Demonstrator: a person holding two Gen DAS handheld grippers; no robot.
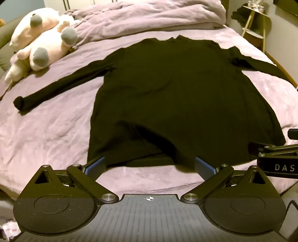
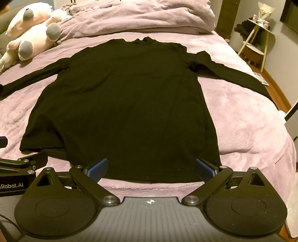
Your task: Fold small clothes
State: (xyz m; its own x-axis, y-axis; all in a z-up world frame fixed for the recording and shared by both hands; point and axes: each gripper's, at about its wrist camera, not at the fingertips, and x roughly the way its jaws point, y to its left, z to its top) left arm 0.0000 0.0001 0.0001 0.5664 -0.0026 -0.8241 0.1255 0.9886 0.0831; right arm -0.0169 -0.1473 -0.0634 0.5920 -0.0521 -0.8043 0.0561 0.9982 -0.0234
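Note:
A black long-sleeved top [image 1: 167,96] lies flat on the lilac bed cover, neck far, hem near, both sleeves spread out sideways; it also shows in the right wrist view [image 2: 126,104]. My left gripper [image 1: 150,165] is open, its blue pads [image 1: 96,165] at the hem's left part, empty. My right gripper [image 2: 151,168] is open at the hem's right part, with its blue pads [image 2: 98,167] wide apart and empty. The hem near the left gripper is rumpled and slightly raised. The right gripper's body shows at the right edge of the left wrist view [image 1: 275,160].
A white and pink plush toy [image 1: 39,41] lies at the far left. A bunched lilac duvet [image 1: 149,16] lies along the head of the bed. A small side table [image 2: 257,37] stands right of the bed. The bed's front edge [image 2: 149,188] is just under the grippers.

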